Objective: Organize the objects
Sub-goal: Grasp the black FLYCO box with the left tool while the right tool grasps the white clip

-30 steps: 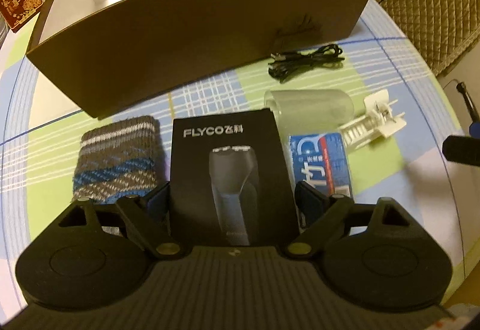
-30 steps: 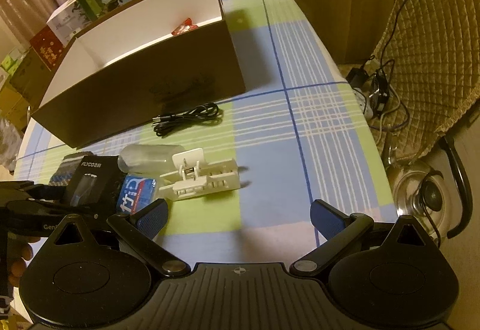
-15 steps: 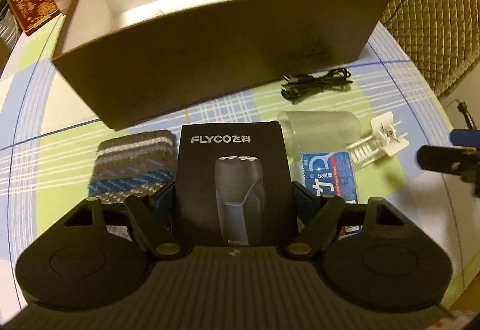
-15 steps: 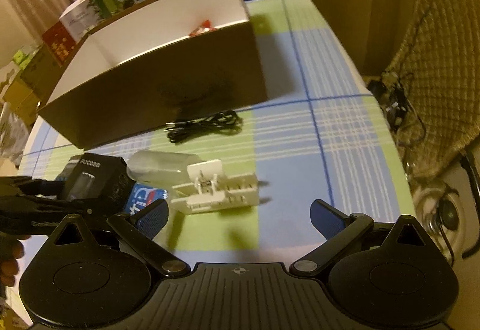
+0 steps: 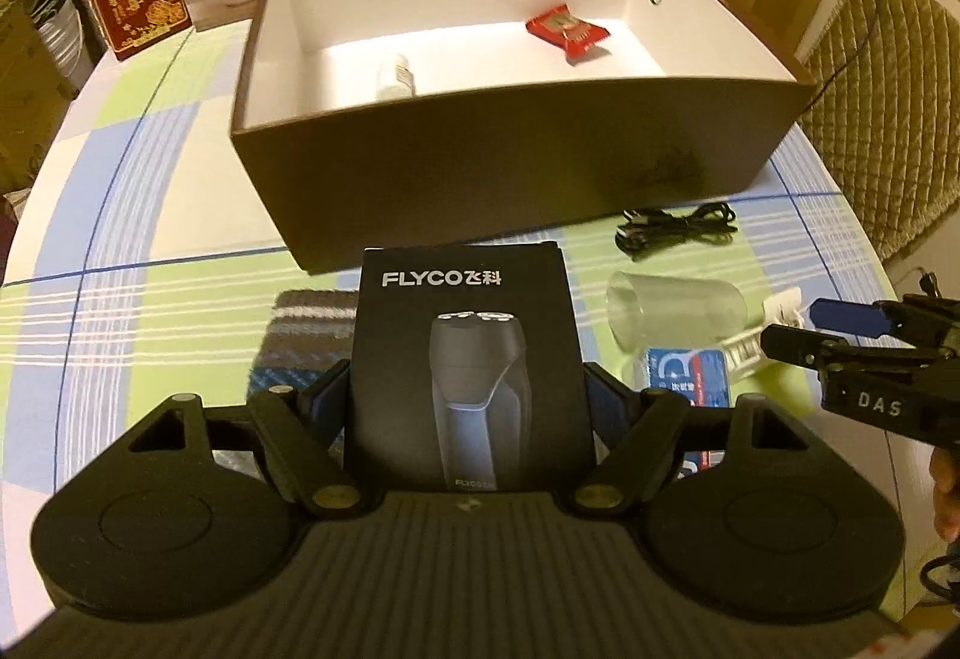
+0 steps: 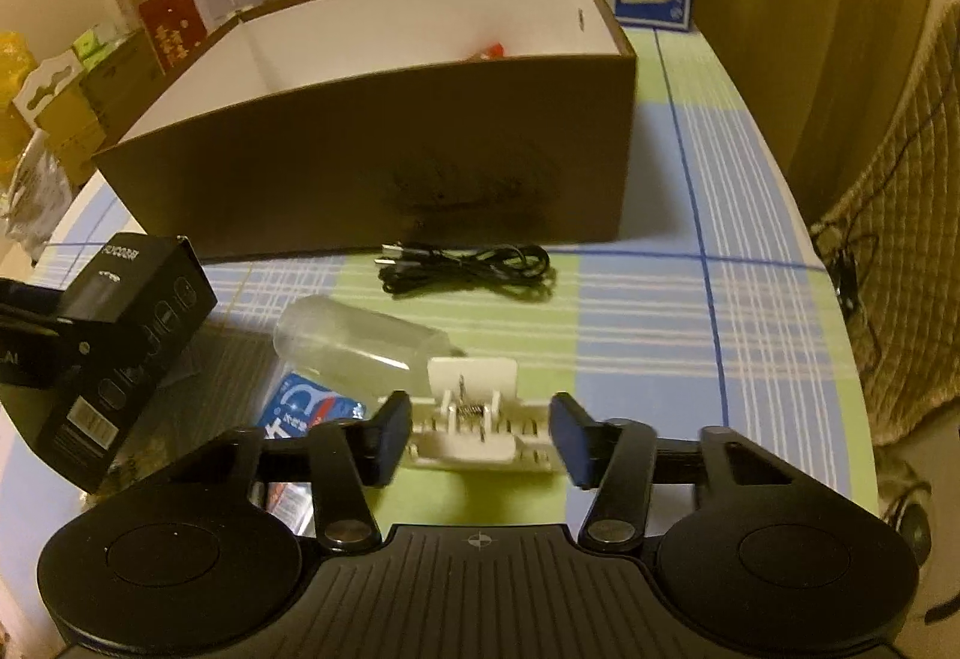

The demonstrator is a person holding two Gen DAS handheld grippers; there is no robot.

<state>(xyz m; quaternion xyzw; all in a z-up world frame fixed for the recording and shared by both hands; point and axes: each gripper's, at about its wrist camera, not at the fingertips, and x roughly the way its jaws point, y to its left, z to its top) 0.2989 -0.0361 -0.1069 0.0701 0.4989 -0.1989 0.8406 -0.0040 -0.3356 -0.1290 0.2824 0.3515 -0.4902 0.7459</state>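
- Left wrist view: the black FLYCO shaver carton [image 5: 471,359] is pinched by the left gripper [image 5: 468,395], raised before the brown white-lined cardboard box [image 5: 516,143].
- Right wrist view: the right gripper [image 6: 480,434] is spread — the white plastic clip rack [image 6: 474,431] is flanked on the checked tablecloth [image 6: 690,359].

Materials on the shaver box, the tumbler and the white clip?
Shaver box: matte black printed cardboard, crisp folded edges. Tumbler: frosted translucent plastic, probably; tablecloth shows dimly through. White clip: glossy moulded plastic with a small metal spring.
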